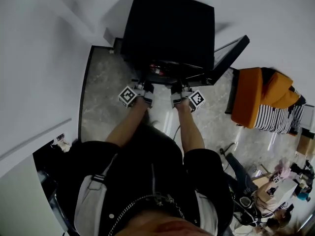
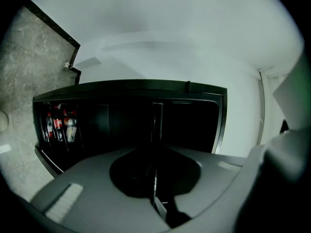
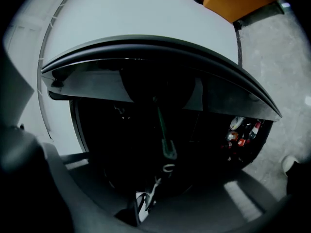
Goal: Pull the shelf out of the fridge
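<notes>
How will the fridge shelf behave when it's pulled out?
The shelf shows a thin, greenish edge, so likely glass: stiff, fragile, slippery. Held only at its front by the left gripper and right gripper, it may tip downward once free.

A grey, marbled stone floor point(image 1: 104, 109) spreads under and to either side of the left tongs point(image 1: 146, 89) and the right tongs point(image 1: 176, 90). Left of the left tongs, a dark skirting strip point(image 1: 84, 97) edges a plain white wall point(image 1: 42, 58), which also runs on beyond both tongs. Well apart to the right of the right tongs sits an orange cushioned seat point(image 1: 252, 96) with black-and-white striped fabric point(image 1: 276, 118) beside it. Farther right lies a cluttered corner point(image 1: 286, 183). The light is soft and even.
</notes>
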Motion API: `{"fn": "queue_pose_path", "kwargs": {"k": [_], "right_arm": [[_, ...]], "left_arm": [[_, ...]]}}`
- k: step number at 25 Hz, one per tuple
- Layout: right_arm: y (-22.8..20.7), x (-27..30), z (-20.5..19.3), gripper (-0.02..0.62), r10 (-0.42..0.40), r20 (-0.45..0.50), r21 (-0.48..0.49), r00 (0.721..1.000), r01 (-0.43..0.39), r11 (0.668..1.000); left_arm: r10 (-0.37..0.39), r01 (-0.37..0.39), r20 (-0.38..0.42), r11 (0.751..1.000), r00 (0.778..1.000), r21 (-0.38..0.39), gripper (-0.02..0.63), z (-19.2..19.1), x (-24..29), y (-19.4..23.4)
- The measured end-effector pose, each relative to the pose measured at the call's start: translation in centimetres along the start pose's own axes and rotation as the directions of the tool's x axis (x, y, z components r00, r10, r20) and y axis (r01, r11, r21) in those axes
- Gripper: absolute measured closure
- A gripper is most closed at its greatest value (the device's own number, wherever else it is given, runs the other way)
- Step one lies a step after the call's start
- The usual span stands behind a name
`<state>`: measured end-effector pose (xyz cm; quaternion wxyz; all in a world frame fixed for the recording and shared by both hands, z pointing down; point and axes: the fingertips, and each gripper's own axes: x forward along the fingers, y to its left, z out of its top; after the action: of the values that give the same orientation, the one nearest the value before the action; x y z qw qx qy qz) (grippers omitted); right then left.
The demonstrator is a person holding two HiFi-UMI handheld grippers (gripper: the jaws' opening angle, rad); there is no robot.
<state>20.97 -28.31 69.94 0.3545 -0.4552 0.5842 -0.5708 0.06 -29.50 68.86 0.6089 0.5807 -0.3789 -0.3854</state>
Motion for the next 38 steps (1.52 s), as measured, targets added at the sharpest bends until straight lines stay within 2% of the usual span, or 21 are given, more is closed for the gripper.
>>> {"fn": "queue_pose_path", "kwargs": {"k": [6,9,16,38], "right_arm": [[-0.2,-0.3,-0.1,0.575,0.042,-0.003,0.037,0.999,-0.041,0.998],[-0.2,-0.6,-0.2,0.577,0.055,-0.011,0.05,0.998,-0.054,0.997],[0.1,-2.1,-0.7,0.575,0.065,-0.048,0.029,0.997,-0.064,0.998],[2.9,-11.3,-4.1,0.571,0.119,-0.116,-0.019,0.986,-0.122,0.992]], "left_arm": [[-0.012,0.012,-0.005,1.0,1.0,-0.01,0.586,-0.1,-0.2,-0.1],[-0.009,0.009,-0.004,1.0,1.0,0.01,0.585,-0.2,-0.5,0.1],[-0.025,0.025,0.009,1.0,1.0,0.0,0.584,-1.0,-2.0,-0.7],[-0.066,0.065,0.044,0.997,0.997,0.035,0.584,-5.0,-11.7,-4.1]]}}
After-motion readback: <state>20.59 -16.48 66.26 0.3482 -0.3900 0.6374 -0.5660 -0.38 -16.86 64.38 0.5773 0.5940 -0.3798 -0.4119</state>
